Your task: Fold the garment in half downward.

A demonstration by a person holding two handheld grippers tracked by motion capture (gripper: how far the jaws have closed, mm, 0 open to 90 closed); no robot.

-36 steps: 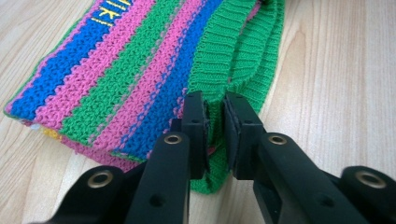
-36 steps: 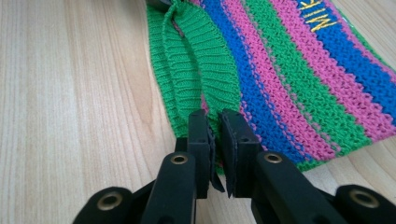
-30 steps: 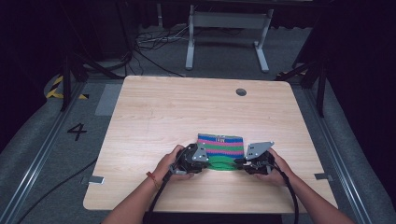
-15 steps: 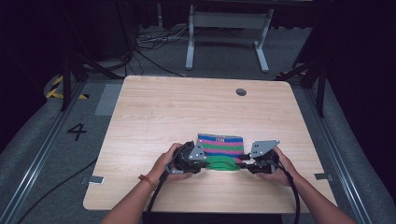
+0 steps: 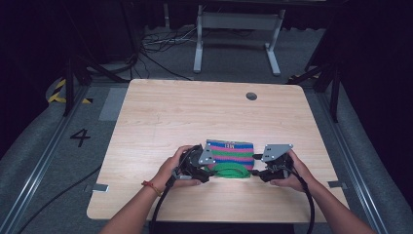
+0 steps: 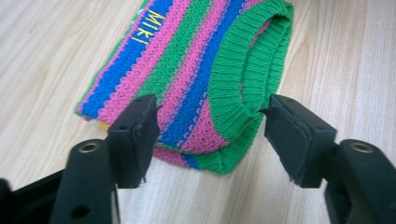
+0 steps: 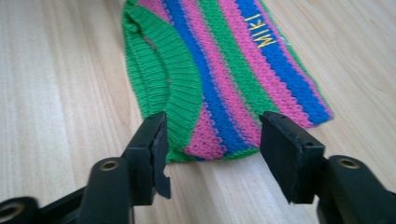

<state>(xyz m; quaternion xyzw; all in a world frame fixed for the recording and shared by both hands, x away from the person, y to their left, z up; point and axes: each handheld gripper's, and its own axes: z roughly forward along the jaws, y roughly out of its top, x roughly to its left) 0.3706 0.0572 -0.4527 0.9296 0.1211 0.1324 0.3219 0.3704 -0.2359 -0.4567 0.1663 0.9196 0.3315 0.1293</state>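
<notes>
A small knitted woolly top with pink, blue and green stripes (image 5: 229, 152) lies flat on the pale wooden surface (image 5: 160, 117), near the edge where the person stands. The wool looks bumpy, with tiny loops in rows. One end has a thick green ribbed band (image 6: 243, 74) that curves round like a ring, and its lines run close together. Yellow stitched letters (image 6: 150, 27) sit on a blue stripe. The left claw (image 6: 210, 135) is black and hard, with flat blocky tips, and it is spread wide over one near corner of the top, not pinching it. The right claw (image 7: 212, 149) looks the same and is also spread wide, over the other near corner, where the green band ends. From above, a hand holds each claw, one at each end of the top. The wood has soft brown streaks and looks smooth.
</notes>
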